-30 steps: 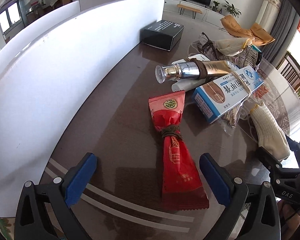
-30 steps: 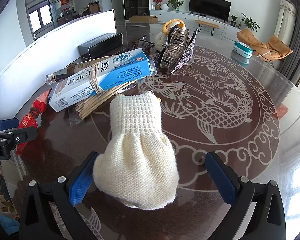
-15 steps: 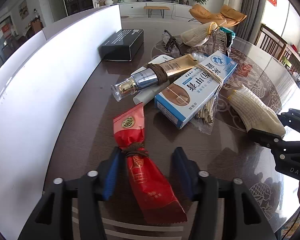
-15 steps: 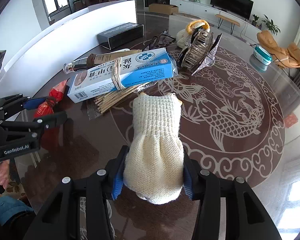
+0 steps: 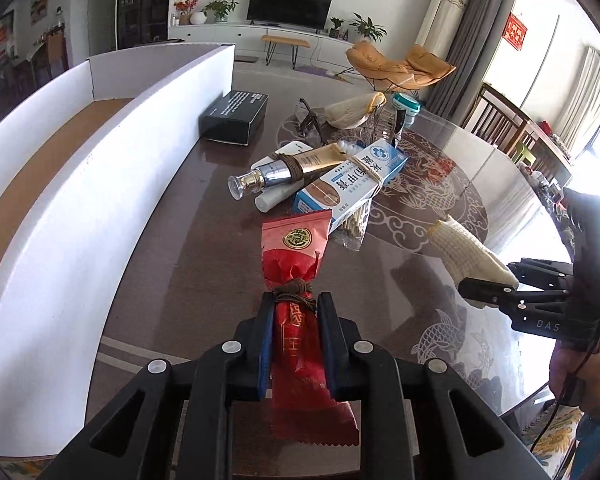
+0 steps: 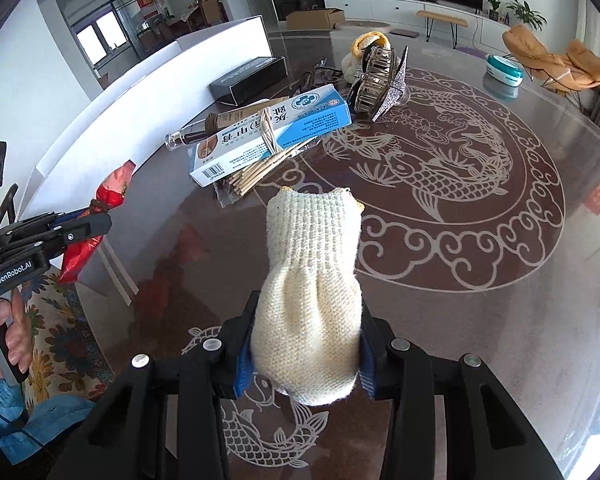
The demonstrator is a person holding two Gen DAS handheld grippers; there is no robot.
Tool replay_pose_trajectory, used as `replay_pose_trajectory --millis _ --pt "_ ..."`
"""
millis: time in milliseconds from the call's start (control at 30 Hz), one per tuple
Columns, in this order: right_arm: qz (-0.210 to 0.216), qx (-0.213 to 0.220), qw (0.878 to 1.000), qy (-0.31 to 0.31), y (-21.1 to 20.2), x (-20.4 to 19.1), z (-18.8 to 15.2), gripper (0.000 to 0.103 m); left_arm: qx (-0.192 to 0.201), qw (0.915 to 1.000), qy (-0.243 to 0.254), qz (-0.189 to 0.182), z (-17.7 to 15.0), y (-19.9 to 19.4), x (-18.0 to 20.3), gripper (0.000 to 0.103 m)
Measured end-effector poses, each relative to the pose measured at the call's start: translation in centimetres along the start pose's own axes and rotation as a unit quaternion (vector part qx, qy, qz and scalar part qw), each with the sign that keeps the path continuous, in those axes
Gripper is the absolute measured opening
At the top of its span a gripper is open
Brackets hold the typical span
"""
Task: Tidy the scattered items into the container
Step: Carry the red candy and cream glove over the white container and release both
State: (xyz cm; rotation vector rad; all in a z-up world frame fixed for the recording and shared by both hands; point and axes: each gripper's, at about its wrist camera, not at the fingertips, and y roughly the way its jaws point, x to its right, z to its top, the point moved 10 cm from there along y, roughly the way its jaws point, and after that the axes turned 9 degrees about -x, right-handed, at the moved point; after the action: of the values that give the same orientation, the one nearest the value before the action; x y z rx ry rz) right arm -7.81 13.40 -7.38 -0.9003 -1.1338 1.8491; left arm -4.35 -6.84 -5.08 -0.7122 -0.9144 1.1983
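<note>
My left gripper (image 5: 296, 304) is shut on a red snack packet (image 5: 294, 248) tied with brown cord, held just above the dark table. The right wrist view shows this left gripper (image 6: 96, 216) with the red packet (image 6: 114, 188) at the left. My right gripper (image 6: 306, 316) is shut on a cream knitted glove (image 6: 314, 240), cuff pointing away, lifted off the table. In the left wrist view that right gripper (image 5: 488, 284) and glove (image 5: 464, 248) appear at the right. The white container (image 5: 100, 152), a long box with a brown floor, runs along the left.
A blue-and-white box (image 5: 352, 184) bound with sticks, a gold tube (image 5: 288, 168), a black box (image 5: 236, 116), glasses and a second glove (image 5: 352, 110) lie ahead. A large hair clip (image 6: 376, 80) and a teal tin (image 6: 504, 70) sit farther out on the round table.
Both grippers went from wide open to shut, the left on the red packet and the right on the glove. Both have risen, lifting their items off the table.
</note>
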Motion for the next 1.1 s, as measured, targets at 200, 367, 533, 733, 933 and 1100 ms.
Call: replay_pose_trajectory --millis 200,367,533,733,933,1100 --pt "0.028 0.030 0.999 -0.032 -2.0 -5.3 3.3 0.042 0.046 0.9988 -0.016 0.004 2.8 -6.3 -4.4 0.020" --pt "0.077 0.063 0.992 -0.078 -3.9 -13.7 8.4 0.042 0.070 0.9935 -0.062 0.065 4.4 -10.0 -13.5 0.020" --pt "0.130 0.078 0.979 -0.138 -4.3 -25.1 13.5 0.042 0.060 0.9844 -0.127 0.106 4.5 -10.3 -22.9 0.020" --pt "0.128 0.066 0.965 -0.218 -0.4 -36.9 17.1 0.042 0.029 0.9775 -0.161 0.133 4.5 -8.4 -29.4 0.020" --pt "0.074 0.035 0.962 -0.259 5.7 -40.4 17.8 0.044 0.004 0.9723 -0.178 0.152 4.0 -7.2 -32.6 0.022" --pt "0.041 0.031 0.965 -0.257 8.0 -39.9 17.9 0.093 0.020 0.9697 -0.188 0.155 4.1 -7.0 -33.7 0.078"
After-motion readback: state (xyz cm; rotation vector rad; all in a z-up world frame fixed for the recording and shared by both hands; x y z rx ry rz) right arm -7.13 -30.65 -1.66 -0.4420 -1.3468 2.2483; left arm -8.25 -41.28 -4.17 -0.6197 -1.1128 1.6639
